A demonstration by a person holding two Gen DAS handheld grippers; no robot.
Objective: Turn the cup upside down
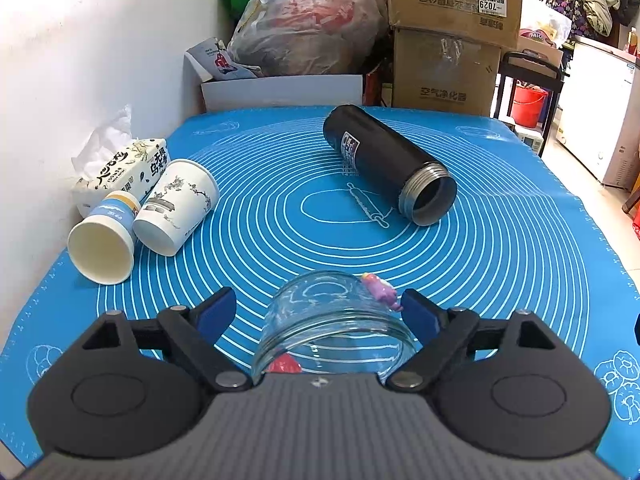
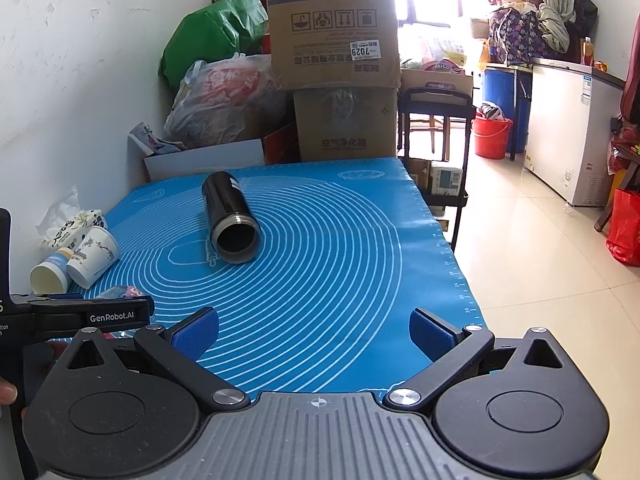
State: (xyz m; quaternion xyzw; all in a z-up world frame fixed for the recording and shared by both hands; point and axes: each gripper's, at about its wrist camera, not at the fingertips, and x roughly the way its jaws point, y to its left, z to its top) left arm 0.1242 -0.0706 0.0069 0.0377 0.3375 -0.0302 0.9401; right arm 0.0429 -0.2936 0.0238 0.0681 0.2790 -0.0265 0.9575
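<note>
black flask (image 2: pixel 232 220) lying on blue mat (image 2: pixel 340 248).

1. From the left wrist we look low and forward across the blue mat (image 1: pixel 500 248), close over it, toward the stacked cardboard boxes (image 1: pixel 452 32).
2. From the right wrist we sit farther right at the mat's near edge, facing the same boxes.
3. Both views share the black flask (image 1: pixel 384 160) and paper cups (image 1: pixel 140 220); the right view catches the left gripper (image 2: pixel 80 314) at its left edge.

The near part of the glass cup (image 1: pixel 332 328) is hidden behind the left gripper's body. In the right wrist view the cup (image 2: pixel 120 293) is largely masked by the left gripper (image 2: pixel 86 314), itself cut off at the frame's left edge. Print on the tissue pack (image 1: pixel 120 168) cannot be read.
</note>
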